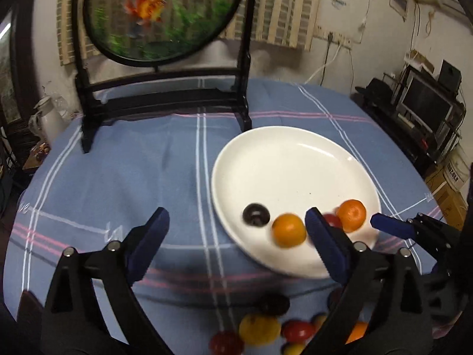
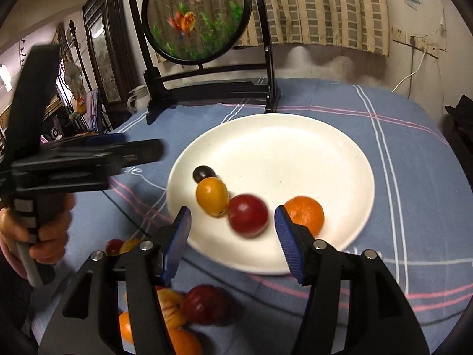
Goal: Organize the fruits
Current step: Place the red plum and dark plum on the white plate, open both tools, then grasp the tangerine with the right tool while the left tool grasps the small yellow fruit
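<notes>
Both grippers — left (image 1: 238,230) and right (image 2: 232,227) — hang spread and empty over a white plate (image 2: 295,153) holding a red plum (image 2: 247,216), a tangerine (image 2: 306,213), a yellow fruit (image 2: 212,196) and a dark one (image 2: 203,172).

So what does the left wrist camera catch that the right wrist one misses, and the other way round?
Only the left wrist view shows the dark TV stand along the room's right side.

Only the right wrist view shows the person's hand gripping the left gripper's handle, and the red fruit in full.

Both show the white plate, the dark fruit, the orange fruit, loose fruit on the blue cloth, and the goldfish screen.
</notes>
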`<action>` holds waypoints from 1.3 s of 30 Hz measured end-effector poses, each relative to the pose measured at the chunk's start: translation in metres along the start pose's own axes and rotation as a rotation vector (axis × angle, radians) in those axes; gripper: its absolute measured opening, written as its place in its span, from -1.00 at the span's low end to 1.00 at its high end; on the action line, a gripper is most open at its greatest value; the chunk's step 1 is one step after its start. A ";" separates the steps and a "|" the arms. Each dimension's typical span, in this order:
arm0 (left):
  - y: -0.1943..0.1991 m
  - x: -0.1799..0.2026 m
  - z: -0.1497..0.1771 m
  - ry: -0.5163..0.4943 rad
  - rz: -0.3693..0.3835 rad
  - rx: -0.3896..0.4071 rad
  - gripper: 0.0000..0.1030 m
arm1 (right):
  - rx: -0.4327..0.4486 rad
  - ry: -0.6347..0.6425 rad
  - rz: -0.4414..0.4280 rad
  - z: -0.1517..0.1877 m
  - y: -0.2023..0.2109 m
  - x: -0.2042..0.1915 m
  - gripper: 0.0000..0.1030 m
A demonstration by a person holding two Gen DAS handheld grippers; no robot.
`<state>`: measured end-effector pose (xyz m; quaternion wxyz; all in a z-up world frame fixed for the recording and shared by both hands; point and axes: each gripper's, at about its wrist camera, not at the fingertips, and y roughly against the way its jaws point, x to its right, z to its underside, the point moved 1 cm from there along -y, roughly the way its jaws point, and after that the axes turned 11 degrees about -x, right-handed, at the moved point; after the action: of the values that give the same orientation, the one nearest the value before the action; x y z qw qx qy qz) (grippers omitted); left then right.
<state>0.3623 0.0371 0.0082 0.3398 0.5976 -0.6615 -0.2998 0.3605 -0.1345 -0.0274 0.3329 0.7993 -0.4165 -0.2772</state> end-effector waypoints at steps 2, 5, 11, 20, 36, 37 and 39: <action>0.022 -0.007 0.022 0.024 0.002 0.043 0.95 | 0.006 -0.002 -0.001 0.012 0.009 -0.005 0.14; 0.042 -0.014 0.059 0.045 0.006 0.087 0.96 | 0.010 0.004 -0.026 0.033 0.020 -0.013 0.29; 0.045 -0.018 0.118 0.011 0.023 0.027 0.96 | -0.016 0.037 -0.059 0.072 0.032 -0.027 0.29; 0.045 -0.029 0.147 0.040 -0.086 0.011 0.96 | -0.087 0.025 -0.090 0.084 0.024 -0.036 0.29; 0.045 -0.029 0.145 0.030 -0.104 0.013 0.96 | -0.141 -0.046 -0.114 0.091 0.016 -0.025 0.04; 0.045 -0.028 0.145 0.027 -0.108 0.014 0.96 | -0.145 -0.054 -0.125 0.090 0.015 -0.023 0.04; 0.045 -0.027 0.146 0.021 -0.110 0.015 0.96 | -0.151 -0.060 -0.137 0.091 0.014 -0.023 0.04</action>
<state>0.2197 0.0671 -0.0439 0.3253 0.6388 -0.6261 -0.3070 0.2770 -0.1484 -0.0696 0.3599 0.7899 -0.3486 -0.3536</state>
